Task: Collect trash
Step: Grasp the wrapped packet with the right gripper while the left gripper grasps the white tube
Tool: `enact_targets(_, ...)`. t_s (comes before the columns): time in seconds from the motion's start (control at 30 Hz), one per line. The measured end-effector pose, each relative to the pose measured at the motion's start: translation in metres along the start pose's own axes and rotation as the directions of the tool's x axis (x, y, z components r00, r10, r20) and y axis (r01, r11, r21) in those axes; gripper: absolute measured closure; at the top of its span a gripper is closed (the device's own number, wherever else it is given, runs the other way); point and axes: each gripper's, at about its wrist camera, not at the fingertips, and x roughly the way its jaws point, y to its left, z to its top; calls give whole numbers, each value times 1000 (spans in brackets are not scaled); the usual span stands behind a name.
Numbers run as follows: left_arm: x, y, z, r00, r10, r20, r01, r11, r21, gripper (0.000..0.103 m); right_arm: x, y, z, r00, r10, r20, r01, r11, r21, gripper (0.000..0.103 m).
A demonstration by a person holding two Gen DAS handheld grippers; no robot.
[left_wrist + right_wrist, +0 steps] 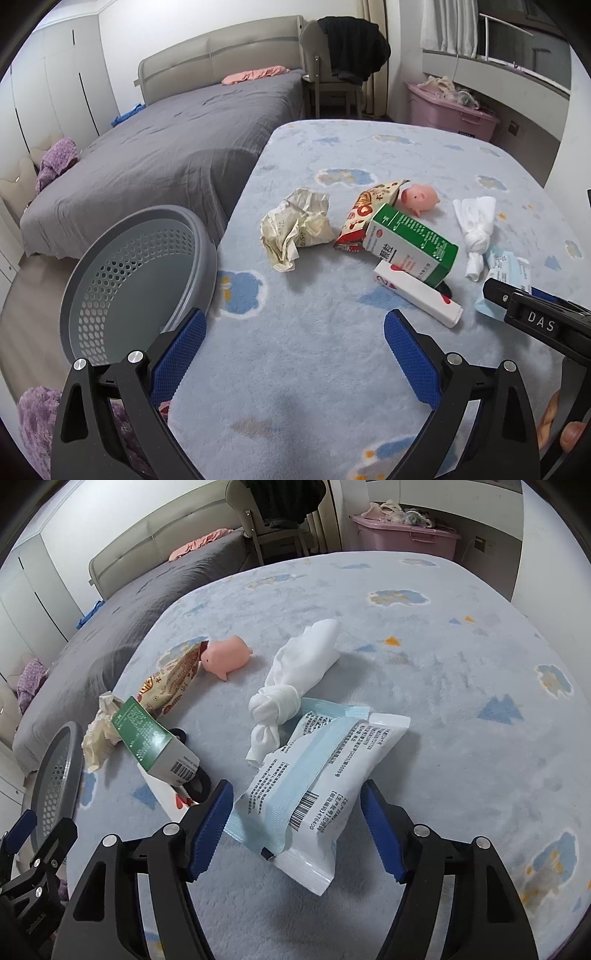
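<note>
Trash lies on a table under a pale blue fleece cloth (314, 354): crumpled paper (295, 227), a snack bag (364, 214), a green-and-white carton (412, 242), a slim white box (417, 293), a knotted white cloth (291, 686) and a white-and-blue mask wrapper (317, 790). A grey perforated basket (136, 273) stands at the table's left edge. My left gripper (295, 354) is open and empty over bare cloth. My right gripper (295, 827) is open, its fingers either side of the wrapper's near end.
A pink toy pig (421, 197) sits beyond the snack bag. A grey bed (166, 155) lies to the left, a chair draped with dark clothes (343, 62) behind, a pink storage bin (450, 110) at back right. Purple fabric (33, 417) lies low left.
</note>
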Motion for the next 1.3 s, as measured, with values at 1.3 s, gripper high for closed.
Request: enact_targets(1.3,50,-96,7,993,-45,-113,46,999,3,8,-20,-65,-5,994,91,53,-93,994,50,54)
